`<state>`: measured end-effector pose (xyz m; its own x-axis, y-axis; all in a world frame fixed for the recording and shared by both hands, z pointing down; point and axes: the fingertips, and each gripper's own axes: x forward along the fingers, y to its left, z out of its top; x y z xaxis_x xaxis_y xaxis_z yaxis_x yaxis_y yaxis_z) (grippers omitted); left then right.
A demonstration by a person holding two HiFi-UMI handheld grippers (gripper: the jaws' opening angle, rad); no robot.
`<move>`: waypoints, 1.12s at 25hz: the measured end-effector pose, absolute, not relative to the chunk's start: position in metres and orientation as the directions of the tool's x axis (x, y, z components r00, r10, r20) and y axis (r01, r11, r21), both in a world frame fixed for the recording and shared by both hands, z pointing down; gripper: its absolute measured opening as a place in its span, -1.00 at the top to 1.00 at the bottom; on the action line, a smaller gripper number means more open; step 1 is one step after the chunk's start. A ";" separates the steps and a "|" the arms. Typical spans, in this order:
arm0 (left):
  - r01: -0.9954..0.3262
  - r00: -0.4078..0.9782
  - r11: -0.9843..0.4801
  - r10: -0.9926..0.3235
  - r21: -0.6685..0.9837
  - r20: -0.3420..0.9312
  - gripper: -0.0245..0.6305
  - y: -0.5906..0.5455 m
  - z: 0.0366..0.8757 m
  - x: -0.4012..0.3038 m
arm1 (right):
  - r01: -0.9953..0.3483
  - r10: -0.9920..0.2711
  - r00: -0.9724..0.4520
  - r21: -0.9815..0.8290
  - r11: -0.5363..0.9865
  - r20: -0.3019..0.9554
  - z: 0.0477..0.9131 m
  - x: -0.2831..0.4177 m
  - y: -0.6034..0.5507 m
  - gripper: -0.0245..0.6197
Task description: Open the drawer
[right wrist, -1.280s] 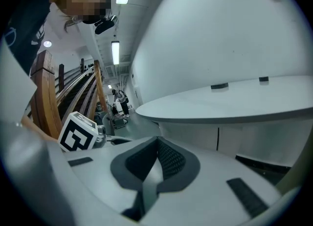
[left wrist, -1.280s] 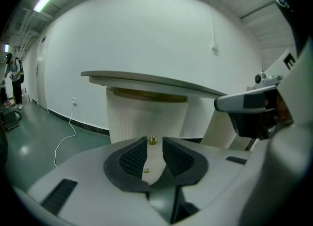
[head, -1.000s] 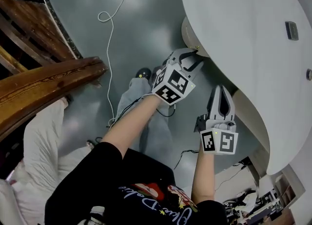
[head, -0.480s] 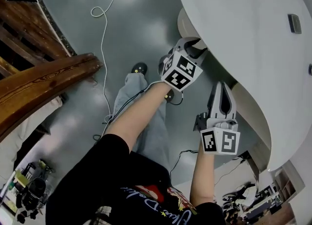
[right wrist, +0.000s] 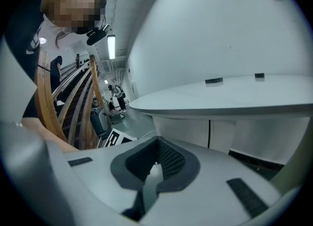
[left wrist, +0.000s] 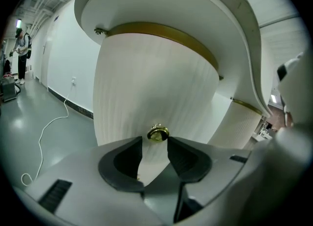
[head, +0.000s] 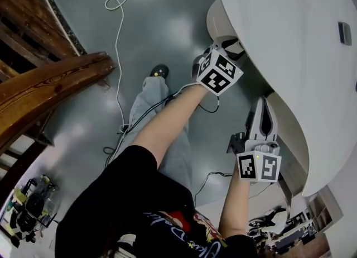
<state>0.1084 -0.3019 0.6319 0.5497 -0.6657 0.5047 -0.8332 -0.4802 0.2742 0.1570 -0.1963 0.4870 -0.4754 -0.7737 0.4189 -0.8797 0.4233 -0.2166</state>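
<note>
Left hand-held gripper [left wrist: 155,141], jaws just having been opening, is bracketing the brass knob [left wrist: 158,133], released, pads not pressing. Right hand-held gripper [right wrist: 157,144] is hovering clenched, empty.

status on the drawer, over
left gripper open, jaws just widened, knob just past its tips, ungripped. right gripper shut, empty. drawer looks closed. no obstruction seen.
</note>
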 end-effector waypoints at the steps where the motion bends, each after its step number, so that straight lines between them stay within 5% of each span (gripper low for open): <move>1: -0.833 0.550 -0.481 -0.664 0.274 0.507 0.50 -0.303 0.633 0.109 | -0.880 -0.775 -0.474 -0.217 0.422 0.417 0.486 0.157 -0.198 0.92; 10: -0.840 0.533 -0.492 -0.666 0.229 0.521 0.50 -0.304 0.637 0.105 | -0.887 -0.780 -0.462 -0.229 0.402 0.422 0.488 0.149 -0.197 0.92; 14: -0.847 0.517 -0.494 -0.673 0.200 0.529 0.92 -0.300 0.639 0.102 | -0.888 -0.777 -0.460 -0.227 0.400 0.429 0.489 0.148 -0.196 0.92; 28: -0.826 0.541 -0.534 -0.664 0.180 0.516 0.91 -0.297 0.634 0.100 | -0.890 -0.772 -0.456 -0.217 0.401 0.443 0.488 0.139 -0.202 0.92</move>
<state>0.0998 -0.2972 0.6344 0.5415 -0.6641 0.5155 -0.8263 -0.5336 0.1804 0.1394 -0.2017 0.4880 -0.4561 -0.7717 0.4432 -0.8899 0.4013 -0.2169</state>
